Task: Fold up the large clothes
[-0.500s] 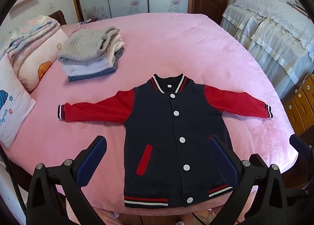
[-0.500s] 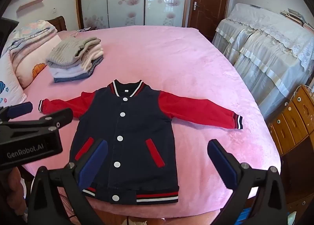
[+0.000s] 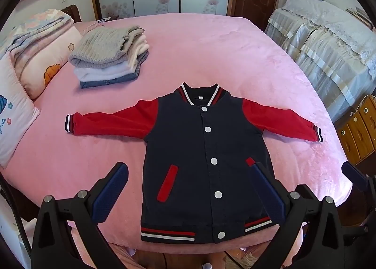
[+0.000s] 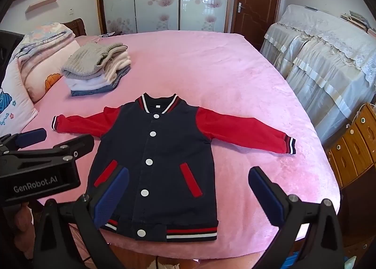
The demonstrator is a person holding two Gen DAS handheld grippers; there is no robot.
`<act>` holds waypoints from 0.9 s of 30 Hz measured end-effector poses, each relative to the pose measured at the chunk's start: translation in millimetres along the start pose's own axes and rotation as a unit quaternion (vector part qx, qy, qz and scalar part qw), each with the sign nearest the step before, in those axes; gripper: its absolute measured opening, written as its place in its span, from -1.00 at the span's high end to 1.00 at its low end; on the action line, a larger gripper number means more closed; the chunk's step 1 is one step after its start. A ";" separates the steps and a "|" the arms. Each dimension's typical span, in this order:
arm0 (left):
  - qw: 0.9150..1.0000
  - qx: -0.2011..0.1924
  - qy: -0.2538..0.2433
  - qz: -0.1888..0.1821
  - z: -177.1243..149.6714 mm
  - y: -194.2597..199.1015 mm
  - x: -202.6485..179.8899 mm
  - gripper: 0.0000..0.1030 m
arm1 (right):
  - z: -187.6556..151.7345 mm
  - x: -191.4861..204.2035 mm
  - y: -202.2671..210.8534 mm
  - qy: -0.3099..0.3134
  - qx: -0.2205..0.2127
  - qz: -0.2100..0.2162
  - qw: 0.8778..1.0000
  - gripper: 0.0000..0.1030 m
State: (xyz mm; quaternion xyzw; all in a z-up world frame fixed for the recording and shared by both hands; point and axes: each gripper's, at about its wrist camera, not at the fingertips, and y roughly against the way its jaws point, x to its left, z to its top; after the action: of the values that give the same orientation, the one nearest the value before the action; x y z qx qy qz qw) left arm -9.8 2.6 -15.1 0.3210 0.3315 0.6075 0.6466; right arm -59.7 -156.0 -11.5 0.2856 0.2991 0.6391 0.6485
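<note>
Item 1, jacket: navy body, red sleeves, white snaps fastened down the front. It is laid face up and flat on the pink bed, hem at the near edge, collar pointing away. Both sleeves are spread straight out to the sides, an arrangement judged to suit folding, since every edge is exposed and reachable.

Item 2, pile of folded clothes: placed beyond the jacket's left sleeve, well apart from it. A grey knit is seen on top. It is judged to be kept clear of the working area.

Item 3, pillows: stacked beyond that same sleeve, at the bed's side.

Item 4, left gripper: held above the jacket's hem, tilted downward, jaws spread wide with nothing between the pads.

Item 5, right gripper: held above the jacket's hem on the side of the right sleeve, jaws likewise spread wide and empty. The left gripper is seen beside it, near the left cuff.

Status: no fold has been made. A sleeve or side edge is judged the likely first hold.
</note>
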 end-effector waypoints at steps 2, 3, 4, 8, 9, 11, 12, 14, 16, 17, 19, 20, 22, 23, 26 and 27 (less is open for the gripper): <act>1.000 0.000 0.003 -0.001 0.4 -0.4 1.5 -0.99 | 1.1 0.2 0.6 -0.001 0.001 0.002 1.000 -0.98; 1.000 -0.001 0.004 -0.001 0.2 -1.8 0.7 -0.99 | 0.3 -0.7 -0.8 -0.001 0.003 0.003 1.000 -0.98; 1.000 -0.003 0.004 0.000 -0.8 -2.7 1.2 -0.99 | 0.0 -1.3 -2.1 0.000 0.005 0.002 1.000 -0.98; 1.000 -0.004 0.008 0.001 -2.6 -8.0 -0.5 -0.99 | -0.3 -5.6 -7.5 -0.005 0.014 0.004 1.000 -0.98; 1.000 -0.002 0.008 0.001 -2.7 -9.9 -1.5 -0.99 | -0.2 -6.8 -8.7 -0.006 0.014 0.004 1.000 -0.98; 1.000 0.000 0.008 0.000 -3.7 -11.4 -3.2 -0.99 | 0.0 -7.9 -10.7 -0.007 0.014 0.004 1.000 -0.98; 1.000 -0.001 0.009 0.001 -3.8 -12.3 -3.7 -0.99 | 0.3 -8.2 -11.4 -0.008 0.015 0.004 1.000 -0.98; 1.000 -0.002 0.009 0.000 -4.1 -13.1 -4.2 -0.99 | 0.2 -8.5 -12.2 -0.008 0.015 0.004 1.000 -0.98; 1.000 -0.003 0.011 -0.001 -5.7 -14.2 -4.5 -0.99 | -0.4 -9.5 -14.2 -0.007 0.017 0.004 1.000 -0.98; 1.000 -0.005 0.013 -0.001 -6.9 -14.5 -4.0 -0.99 | -0.7 -9.9 -14.8 -0.007 0.017 0.004 1.000 -0.98; 1.000 -0.007 0.016 0.003 -8.1 -15.1 -3.8 -0.99 | -1.1 -10.2 -15.7 -0.007 0.018 0.006 1.000 -0.98; 1.000 -0.006 0.017 0.003 -8.1 -15.7 -3.6 -0.99 | -1.1 -10.0 -15.6 -0.007 0.018 0.005 1.000 -0.98; 1.000 -0.002 0.019 0.004 -8.5 -17.1 -3.8 -0.99 | -1.8 -10.9 -16.6 -0.009 0.019 0.006 1.000 -0.98; 1.000 0.001 0.020 0.002 -8.6 -18.0 -4.2 -0.99 | -1.3 -9.9 -16.2 -0.007 0.018 0.005 1.000 -0.98; 1.000 0.007 0.021 -0.002 -9.5 -19.9 -4.9 -0.99 | -1.8 -9.9 -16.6 -0.007 0.018 0.004 1.000 -0.98; 1.000 0.009 0.020 -0.003 -9.2 -20.5 -5.9 -0.99 | -2.5 -10.4 -17.1 -0.008 0.017 0.004 1.000 -0.98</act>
State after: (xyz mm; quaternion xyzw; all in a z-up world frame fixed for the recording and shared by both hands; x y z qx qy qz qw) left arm -5.9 -4.3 -36.9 0.3138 0.3508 0.6085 0.6389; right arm -50.4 -166.8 -25.8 0.3027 0.3038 0.6342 0.6434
